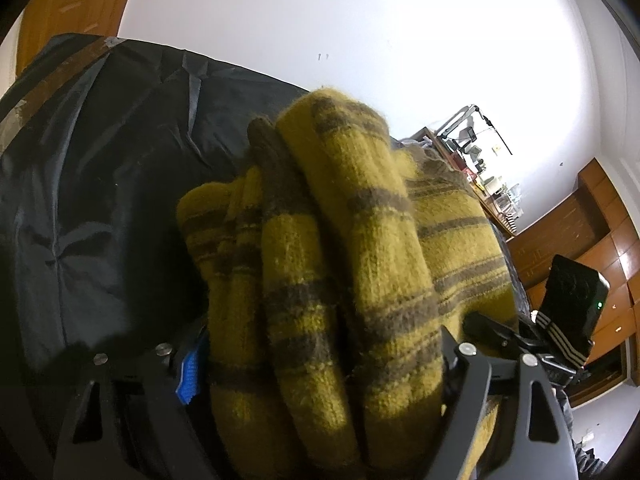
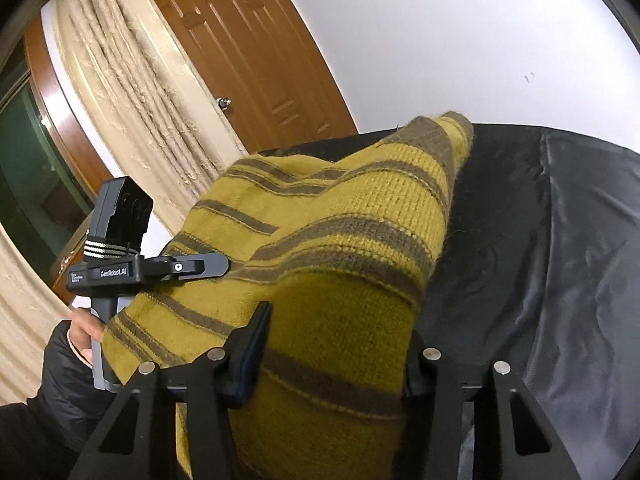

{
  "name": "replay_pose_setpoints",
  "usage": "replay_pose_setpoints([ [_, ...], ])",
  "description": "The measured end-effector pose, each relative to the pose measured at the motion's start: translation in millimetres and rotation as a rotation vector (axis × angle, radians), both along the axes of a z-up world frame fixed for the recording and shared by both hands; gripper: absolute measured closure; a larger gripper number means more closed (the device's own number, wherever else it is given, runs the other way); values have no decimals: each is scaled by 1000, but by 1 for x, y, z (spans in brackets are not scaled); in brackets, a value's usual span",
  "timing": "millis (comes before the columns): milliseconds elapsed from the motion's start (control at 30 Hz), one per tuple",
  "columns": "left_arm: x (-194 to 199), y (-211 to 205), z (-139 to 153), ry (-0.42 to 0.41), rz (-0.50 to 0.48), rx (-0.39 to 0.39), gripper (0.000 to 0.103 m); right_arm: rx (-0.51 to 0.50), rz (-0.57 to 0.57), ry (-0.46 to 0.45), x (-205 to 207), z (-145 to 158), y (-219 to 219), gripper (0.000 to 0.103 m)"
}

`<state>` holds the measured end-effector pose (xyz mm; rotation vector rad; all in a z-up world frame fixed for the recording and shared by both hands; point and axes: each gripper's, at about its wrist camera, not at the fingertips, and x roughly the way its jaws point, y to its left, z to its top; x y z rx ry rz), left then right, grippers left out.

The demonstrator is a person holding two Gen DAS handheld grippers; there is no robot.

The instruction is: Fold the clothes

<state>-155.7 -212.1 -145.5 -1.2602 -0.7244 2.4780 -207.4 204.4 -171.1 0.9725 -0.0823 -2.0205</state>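
My right gripper (image 2: 332, 364) has a thick fold of the yellow striped sweater (image 2: 340, 240) between its jaws; the pads sit against the knit on both sides, so I read it as pinching the fabric, though how firmly I cannot tell. My left gripper (image 1: 320, 364) stands wide, with a fat bundle of the same sweater (image 1: 340, 260) bunched between its jaws; the blue pad (image 1: 188, 372) is at the wool's edge, and I cannot tell whether it truly clamps or only cradles it.

The sweater hangs between the two grippers, lifted above the dark sheet (image 2: 540, 240) that covers the surface. In the right view my left gripper (image 2: 200, 268) shows at the sweater's far edge.

To fold well, I judge that both grips must hold all layers before I move, since thick wool slips. I should keep the two grippers level and the edge between them taut, then lower the sweater onto the sheet so that it lands flat, not bunched. The left-hand bundle looks crumpled; I would shake it out first.
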Motion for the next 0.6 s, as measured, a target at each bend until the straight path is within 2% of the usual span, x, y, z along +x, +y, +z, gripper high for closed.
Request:
replay_pose_setpoints([
  [133, 3, 9, 4, -1, -19, -5, 24, 0, -14, 28, 5, 3, -1, 51],
  [333, 3, 43, 13, 1, -86, -13, 34, 4, -38, 108, 28, 25, 24, 54],
  [600, -3, 117, 33, 32, -193, -1, 43, 14, -140, 203, 53, 57, 84, 55],
])
